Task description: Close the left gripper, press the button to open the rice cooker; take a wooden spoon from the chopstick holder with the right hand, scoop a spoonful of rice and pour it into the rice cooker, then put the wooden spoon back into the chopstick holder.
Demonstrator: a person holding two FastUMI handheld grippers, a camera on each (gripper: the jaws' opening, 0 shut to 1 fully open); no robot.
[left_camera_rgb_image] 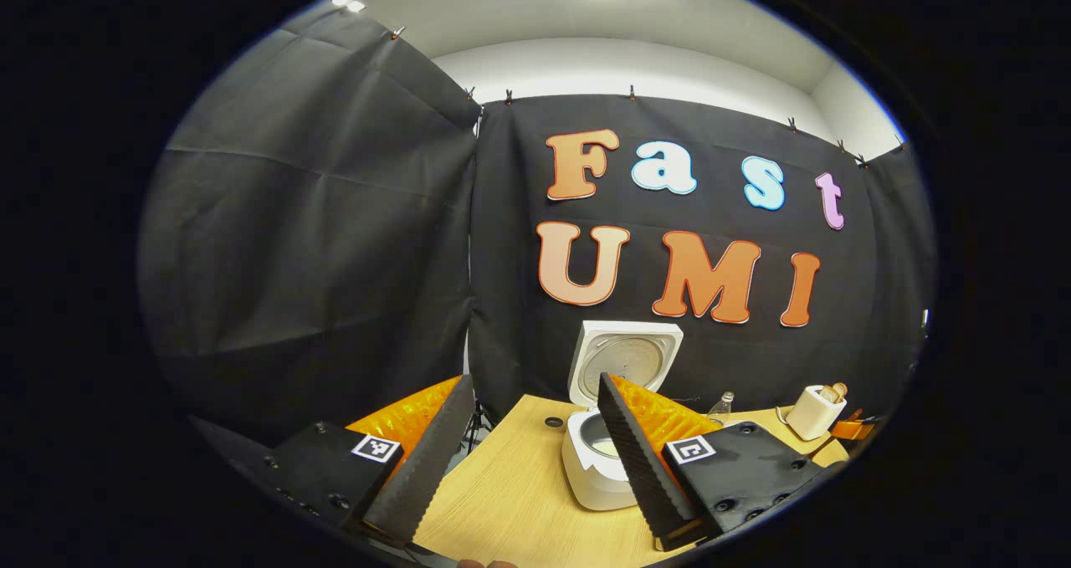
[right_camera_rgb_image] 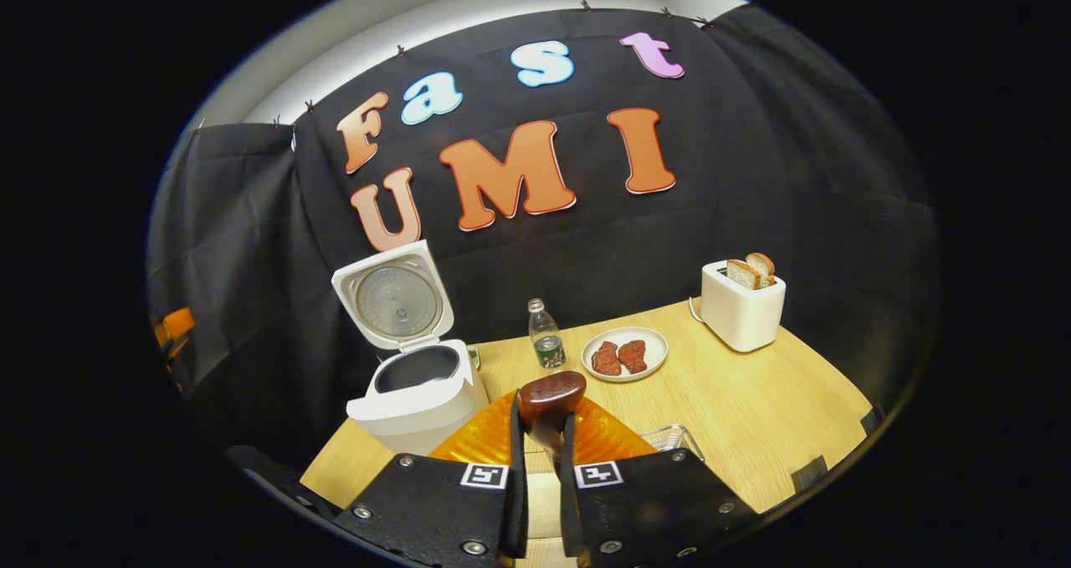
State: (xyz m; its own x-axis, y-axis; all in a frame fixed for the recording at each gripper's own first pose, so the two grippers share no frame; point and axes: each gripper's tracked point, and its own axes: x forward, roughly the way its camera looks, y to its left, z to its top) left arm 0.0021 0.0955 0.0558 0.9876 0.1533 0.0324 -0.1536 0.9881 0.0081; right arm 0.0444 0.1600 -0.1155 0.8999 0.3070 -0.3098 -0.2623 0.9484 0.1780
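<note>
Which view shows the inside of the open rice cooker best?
The right gripper view: the rice cooker stands whole there, lid up, and its pot opening is unobstructed. In the left gripper view, the cooker is partly hidden behind a finger of the left hand-held gripper, though its raised lid shows.

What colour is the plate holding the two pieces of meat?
White; the plate shows best in the right gripper view.

Glossy white plastic rice cooker (right_camera_rgb_image: 416,401), wood-grain table (right_camera_rgb_image: 753,409).
</note>
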